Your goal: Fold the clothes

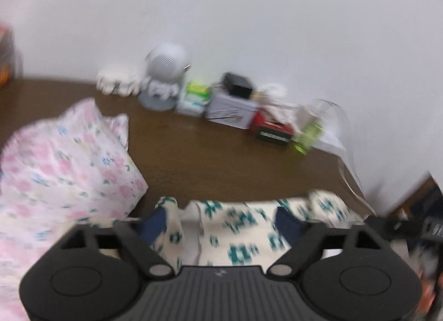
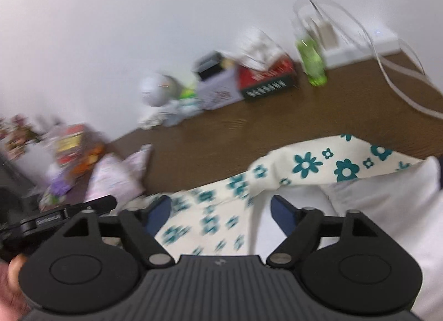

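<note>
Right now both grippers are sitting wide open, nothing clamped: left gripper (image 1: 225, 220) and right gripper (image 2: 221, 211) are each hovering over the teal-flower cloth (image 1: 241, 226), fabric lying loose between the blue pads, not pinched. The cloth is lying on the brown table (image 1: 221, 154) at the near edge, bunched and rumpled in the right wrist view, with a plain white part showing beside it. Judging by that, this garment is looking only partly folded at best; flattening and further folds are remaining. A pink floral garment (image 1: 63, 171) is lying to the left, looking folded, though blur is making that uncertain. Writing: the red box (image 2: 265, 77) by the wall is carrying lettering, but it's too blurred to read.
</note>
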Demonstrator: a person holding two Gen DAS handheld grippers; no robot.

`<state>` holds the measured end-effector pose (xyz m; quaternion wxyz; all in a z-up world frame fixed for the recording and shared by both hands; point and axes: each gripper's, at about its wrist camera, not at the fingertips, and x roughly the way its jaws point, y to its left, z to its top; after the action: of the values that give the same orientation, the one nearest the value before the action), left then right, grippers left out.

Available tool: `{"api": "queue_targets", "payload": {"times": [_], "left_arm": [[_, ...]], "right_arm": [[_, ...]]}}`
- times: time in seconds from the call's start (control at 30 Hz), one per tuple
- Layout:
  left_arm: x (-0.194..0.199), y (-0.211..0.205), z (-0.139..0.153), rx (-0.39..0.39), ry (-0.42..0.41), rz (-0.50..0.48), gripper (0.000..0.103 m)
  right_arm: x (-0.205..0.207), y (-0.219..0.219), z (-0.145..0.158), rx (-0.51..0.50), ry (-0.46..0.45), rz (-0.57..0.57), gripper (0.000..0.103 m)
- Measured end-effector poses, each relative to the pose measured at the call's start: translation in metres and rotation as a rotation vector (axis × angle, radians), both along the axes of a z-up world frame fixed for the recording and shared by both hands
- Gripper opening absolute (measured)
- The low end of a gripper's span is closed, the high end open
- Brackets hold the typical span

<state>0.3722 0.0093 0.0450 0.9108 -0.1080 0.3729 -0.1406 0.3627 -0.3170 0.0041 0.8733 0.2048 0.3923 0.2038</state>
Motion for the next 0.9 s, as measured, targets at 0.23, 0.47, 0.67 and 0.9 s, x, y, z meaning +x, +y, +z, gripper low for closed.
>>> {"api": "queue_targets", "payload": {"times": [0.23,0.47,0.67,0.9], "left_arm": [[-0.099,-0.011,-0.005,0.168,0.044,-0.294,0.089],[-0.135,-0.031,-0.048,0.267,0.128,-0.407,0.061],[-0.127,-0.039,-0.060,0.318,0.104,-0.410,0.061],[-0.122,-0.041,-0.068,0.304,0.134,-0.418,0.002]], "right_arm": [[-0.104,0.008,0.020,-0.286,-0.029,0.219,0.082],[-0.140,0.017,-0.028,-0.351,0.085,0.319,0.066],[-0.154,0.017,-0.039,-0.368,0.074,0.328,0.062],[-0.159,0.017,-0.047,-0.405,0.073,0.349,0.027]]}}
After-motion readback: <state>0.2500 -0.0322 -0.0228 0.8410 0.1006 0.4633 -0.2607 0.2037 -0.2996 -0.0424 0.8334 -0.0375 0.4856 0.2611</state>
